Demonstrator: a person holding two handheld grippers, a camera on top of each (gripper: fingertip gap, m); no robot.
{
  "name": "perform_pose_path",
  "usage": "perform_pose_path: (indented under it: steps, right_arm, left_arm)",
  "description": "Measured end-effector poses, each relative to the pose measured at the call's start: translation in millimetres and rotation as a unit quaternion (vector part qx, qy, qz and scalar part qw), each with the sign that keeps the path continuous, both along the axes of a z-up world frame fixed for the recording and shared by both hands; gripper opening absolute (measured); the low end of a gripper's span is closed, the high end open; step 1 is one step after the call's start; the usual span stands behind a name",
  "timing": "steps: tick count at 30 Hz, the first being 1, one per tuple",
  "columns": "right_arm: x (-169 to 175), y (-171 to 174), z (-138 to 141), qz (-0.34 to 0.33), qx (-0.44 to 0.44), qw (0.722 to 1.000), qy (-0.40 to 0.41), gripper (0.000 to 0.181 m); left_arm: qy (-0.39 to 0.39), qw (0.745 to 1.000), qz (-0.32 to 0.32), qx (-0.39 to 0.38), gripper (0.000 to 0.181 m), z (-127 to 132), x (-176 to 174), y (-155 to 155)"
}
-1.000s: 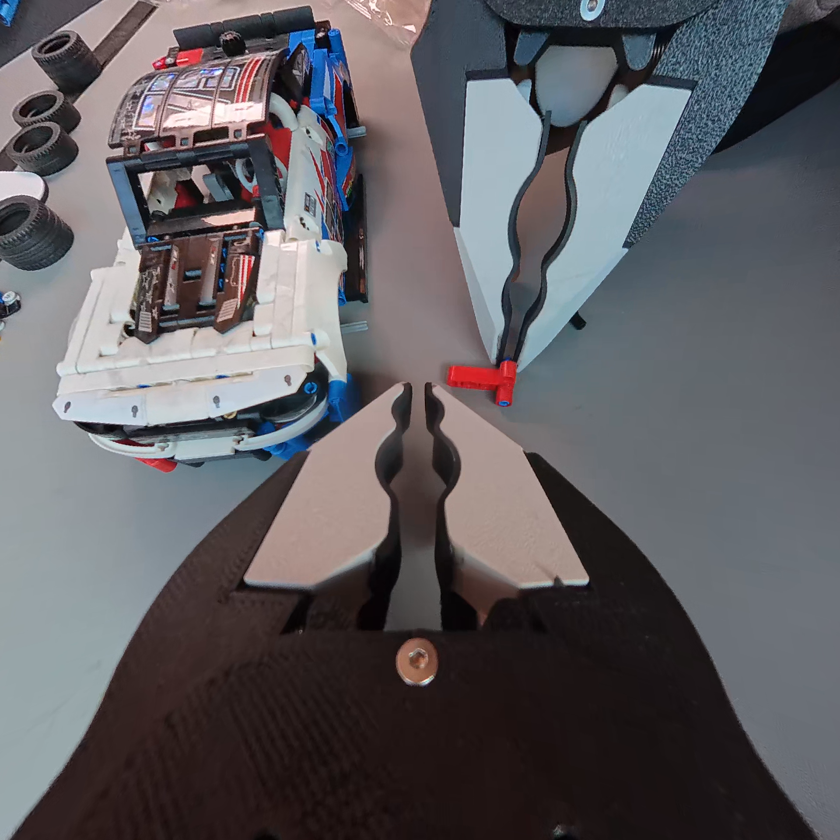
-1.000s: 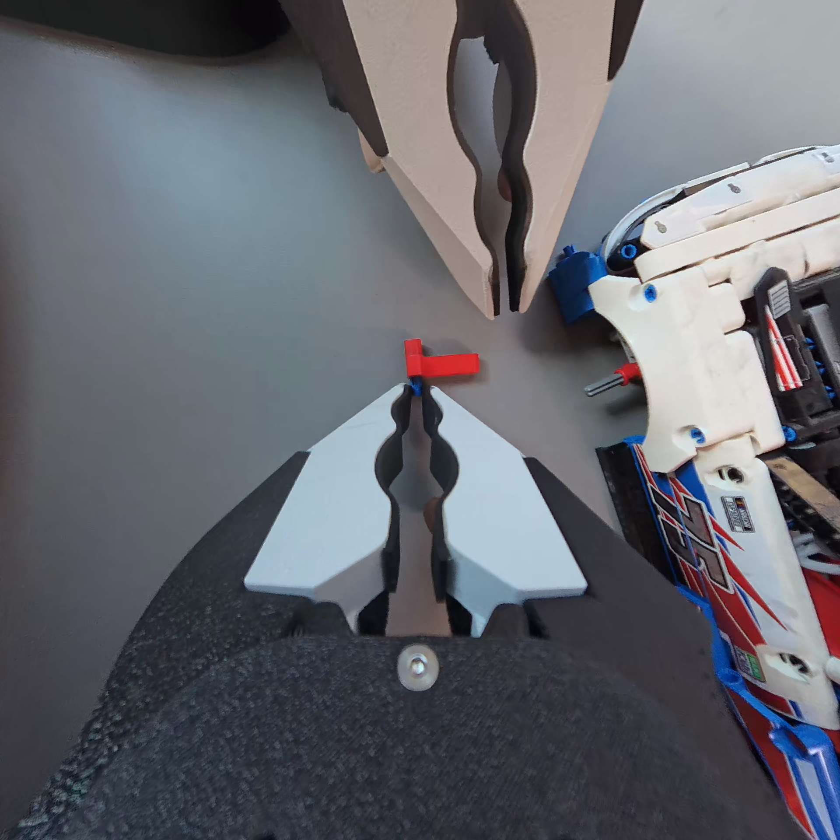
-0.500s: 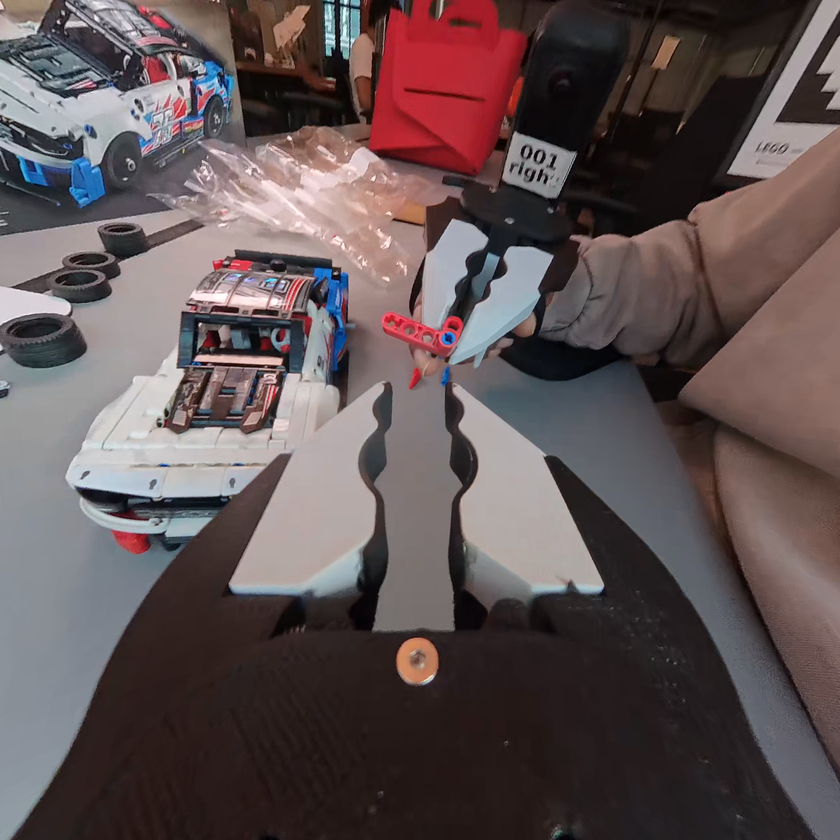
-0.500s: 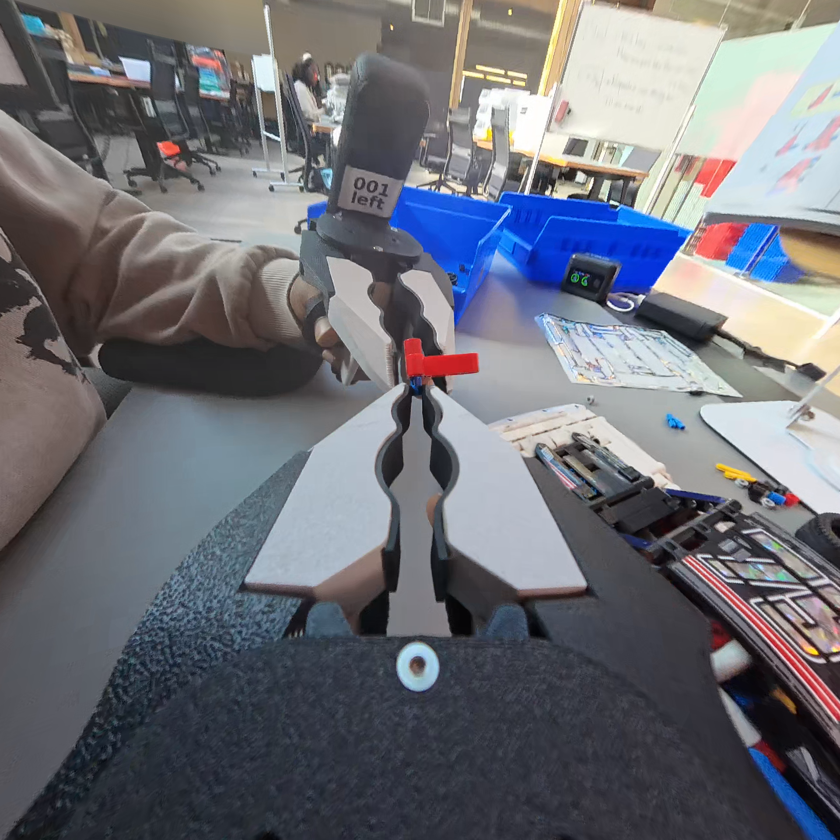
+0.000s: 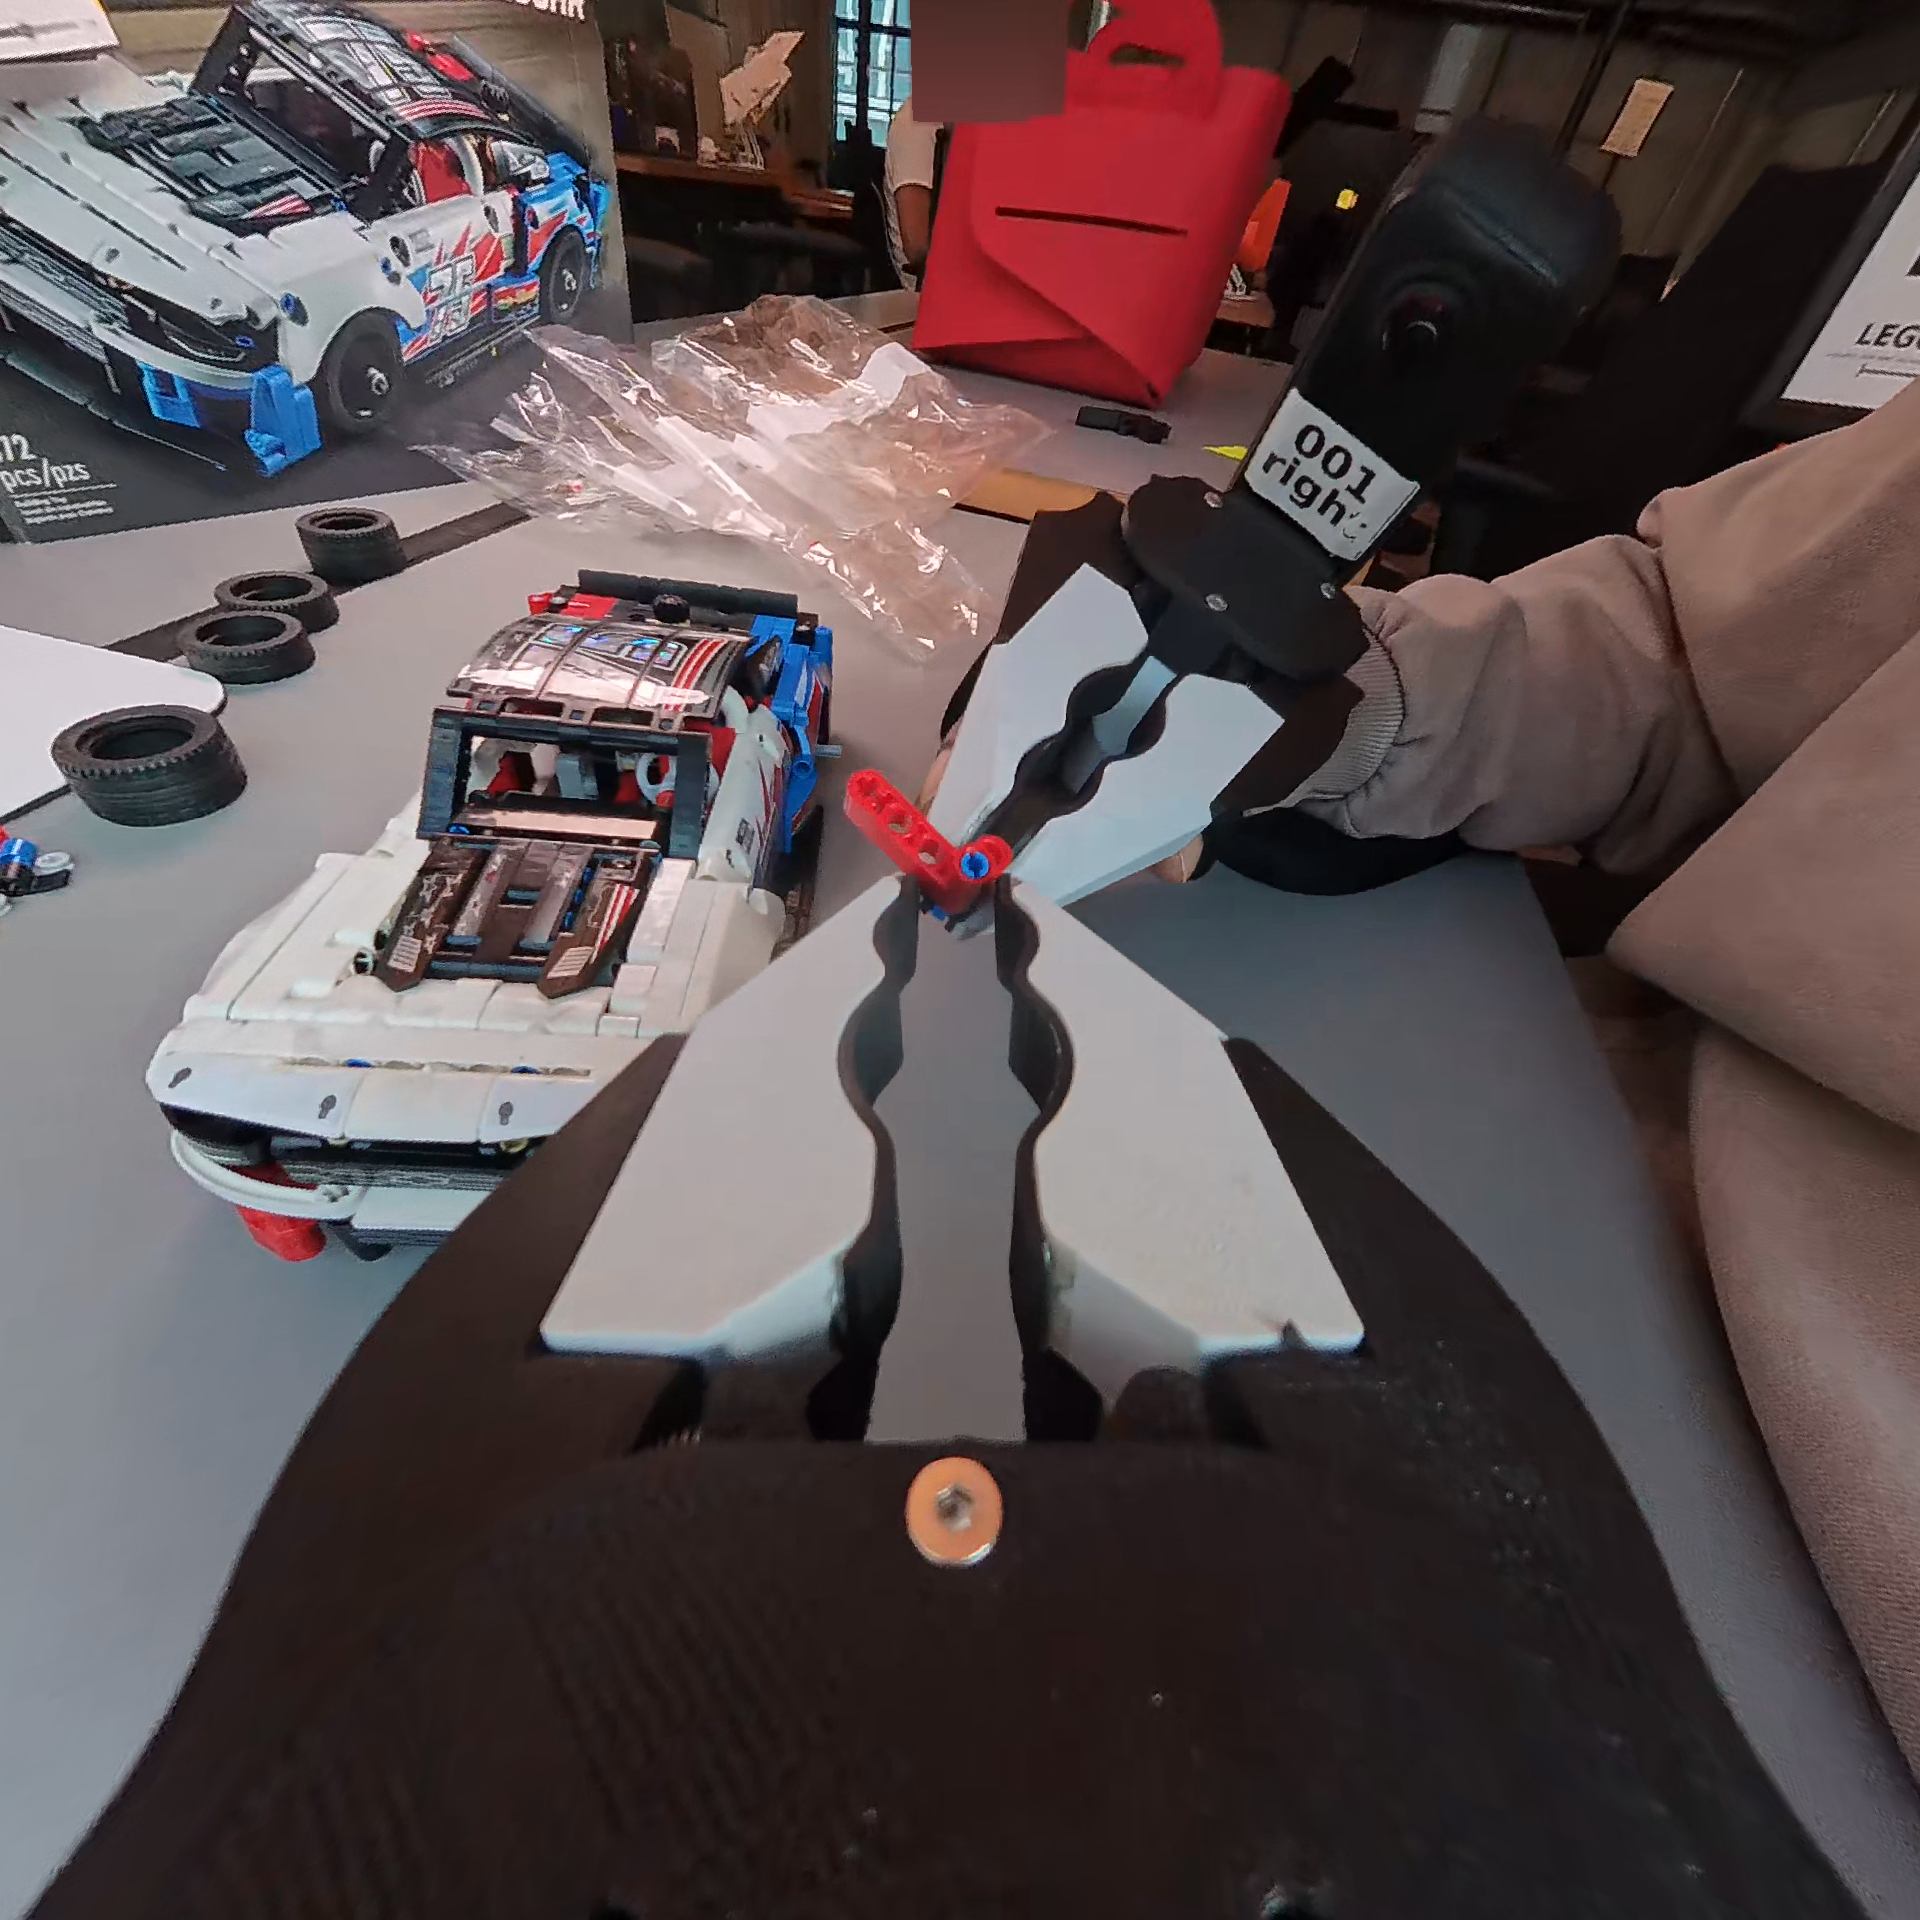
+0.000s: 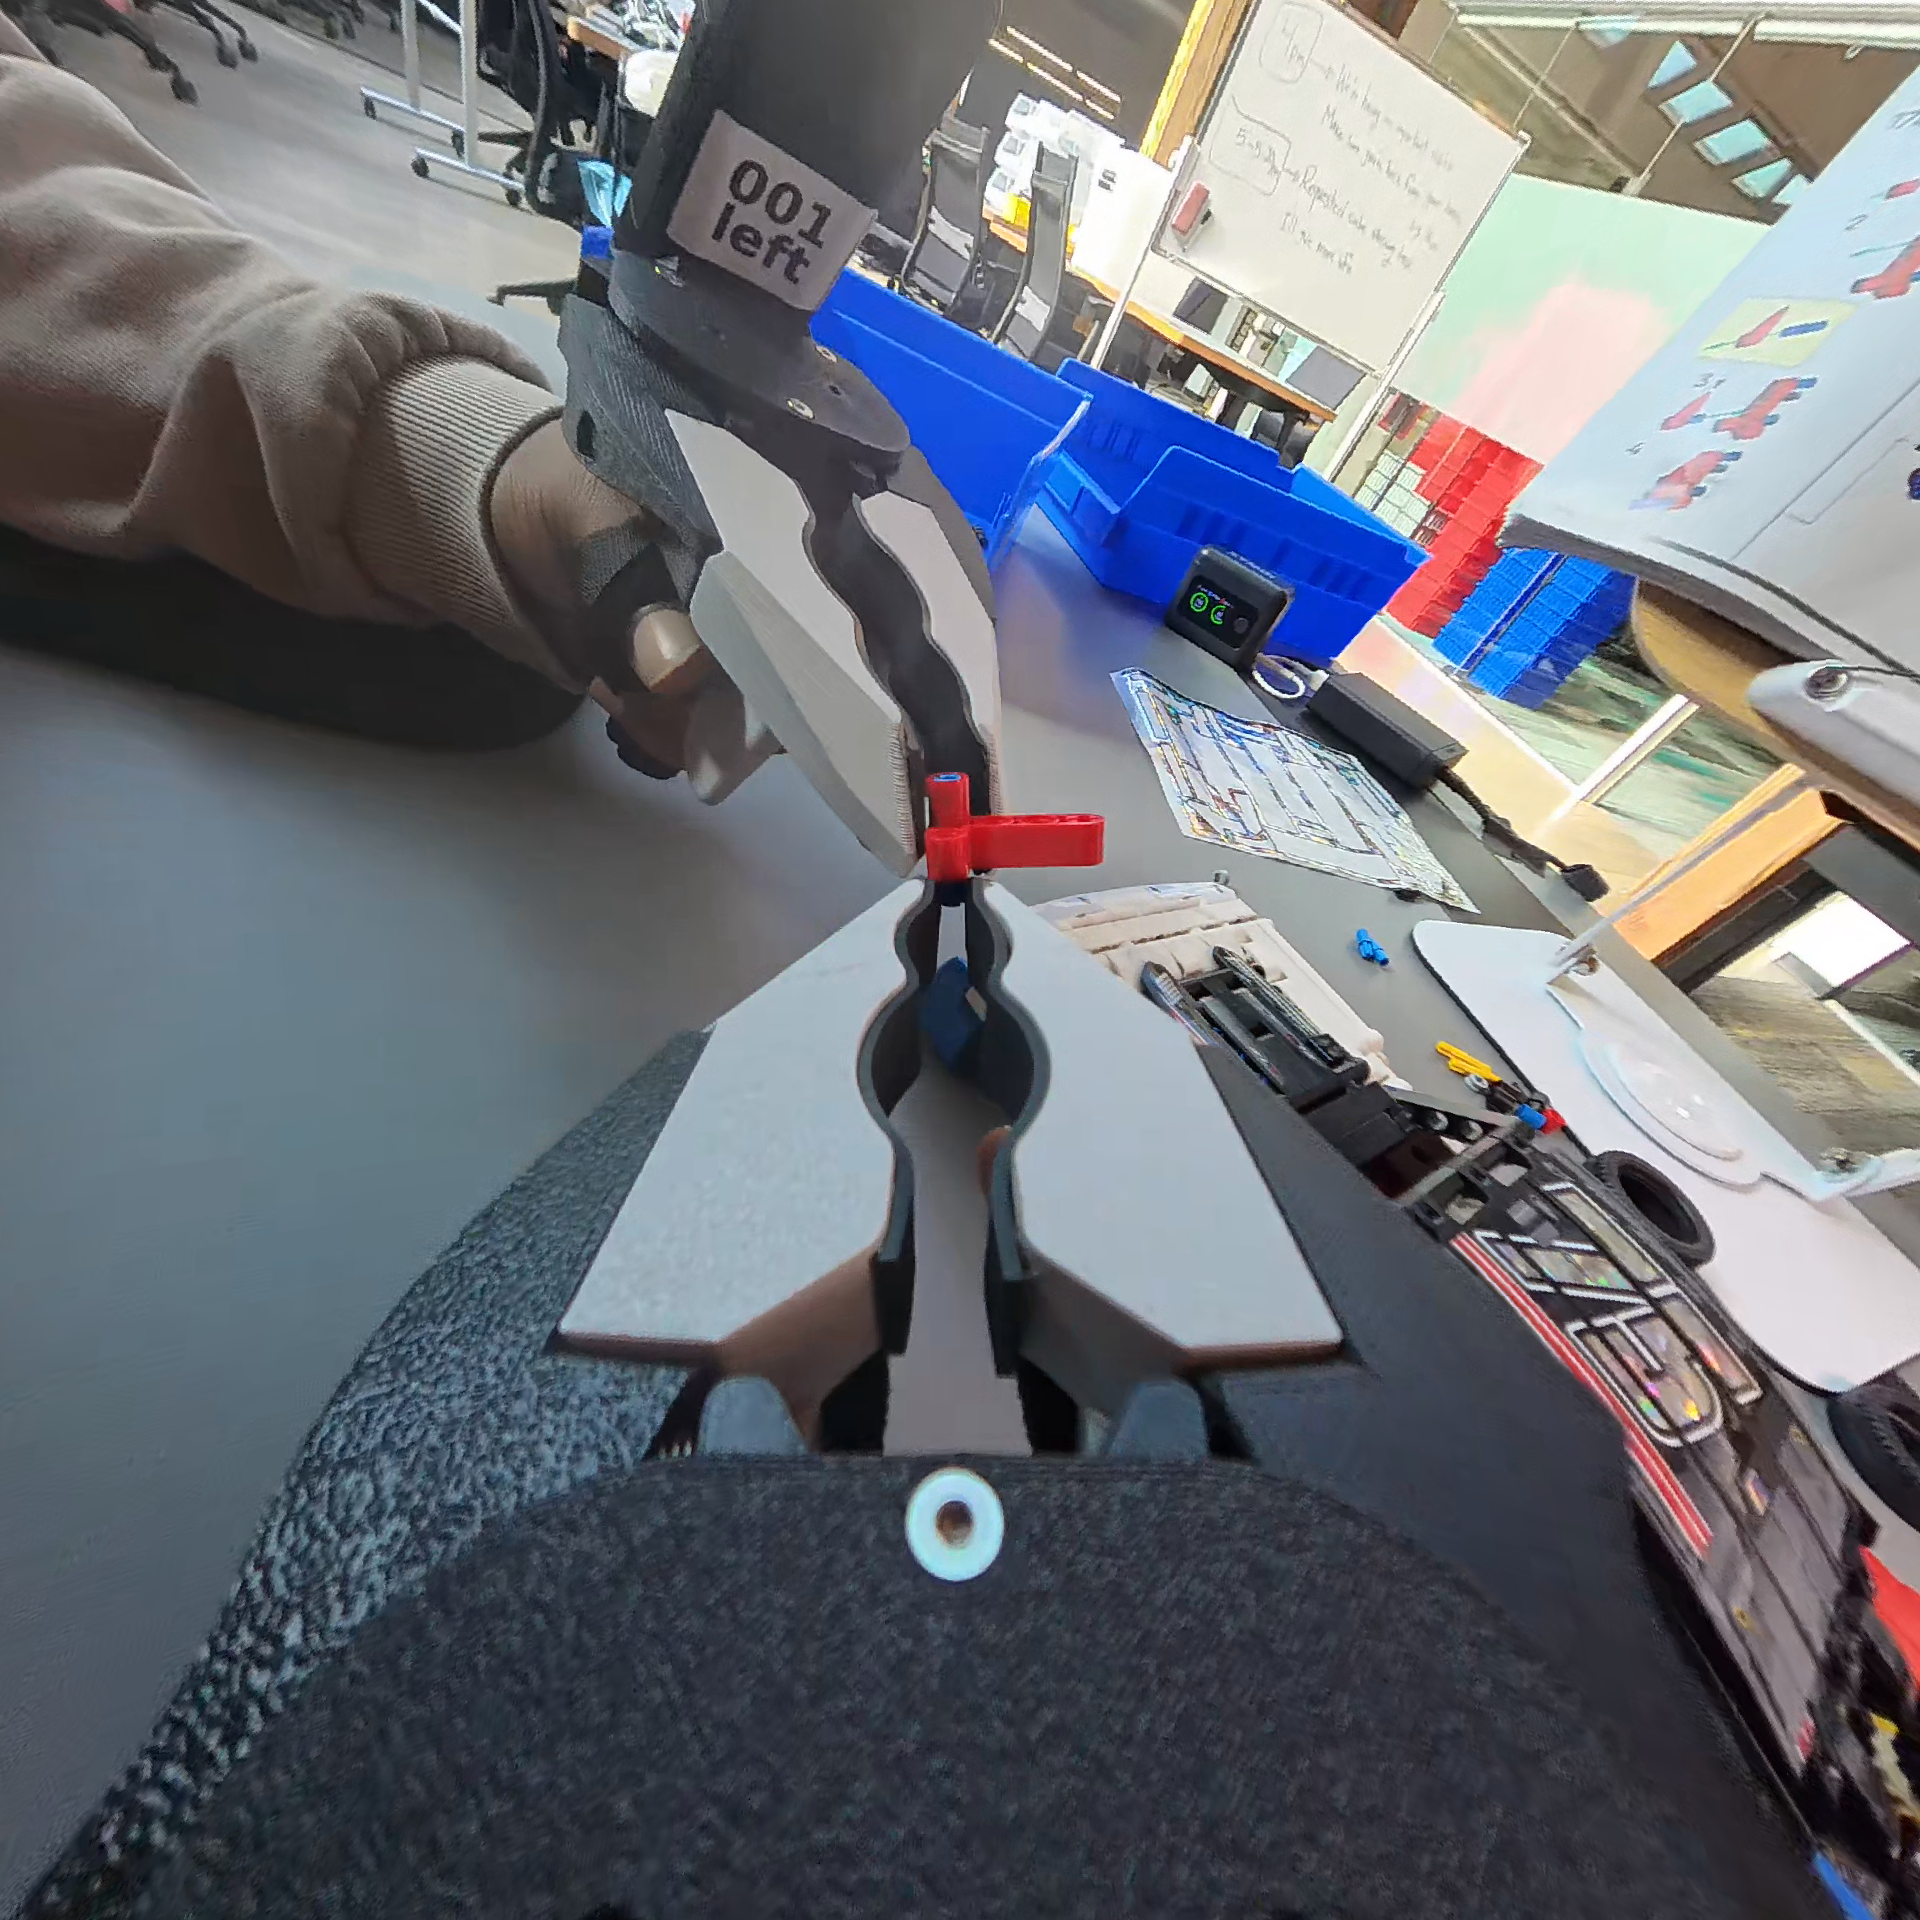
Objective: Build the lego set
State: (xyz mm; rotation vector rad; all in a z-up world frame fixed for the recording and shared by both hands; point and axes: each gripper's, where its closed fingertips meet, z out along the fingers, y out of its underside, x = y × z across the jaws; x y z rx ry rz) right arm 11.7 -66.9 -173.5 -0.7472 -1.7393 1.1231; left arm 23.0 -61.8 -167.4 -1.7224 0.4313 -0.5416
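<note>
Nearest, over the smooth grey tabletop (image 5: 1299,997), the right gripper (image 6: 951,894) pinches the blue pin of a red L-shaped lego beam (image 6: 1003,836). The left gripper (image 5: 948,902) stands parted, its tips around that piece. Beside them sits the white, blue and red lego race car (image 5: 499,925); then loose black rubber tyres (image 5: 151,764), crumpled clear plastic bags (image 5: 748,436), blue plastic bins (image 6: 1226,509) and a whiteboard (image 6: 1340,166).

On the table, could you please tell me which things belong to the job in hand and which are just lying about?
In use:
- red L-shaped piece, gripped by right gripper
- left gripper
- car model

Lying about:
- loose tyres
- plastic bags
- red bag
- blue bins
</note>
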Motion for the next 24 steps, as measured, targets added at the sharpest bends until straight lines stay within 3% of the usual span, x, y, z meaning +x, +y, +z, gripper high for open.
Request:
perform_pose_path:
  steps: [6,24]
  right_arm:
    - [-1.5,4.8,1.5,-0.022,0.031,0.999,0.019,0.002]
    - [-4.6,7.8,1.2,-0.068,0.100,0.992,0.043,0.005]
  left_arm:
    - [-0.018,1.000,0.008,0.003,0.020,3.4,1.4,1.6]
    - [-0.021,0.998,0.063,0.001,0.015,5.1,-4.2,8.0]
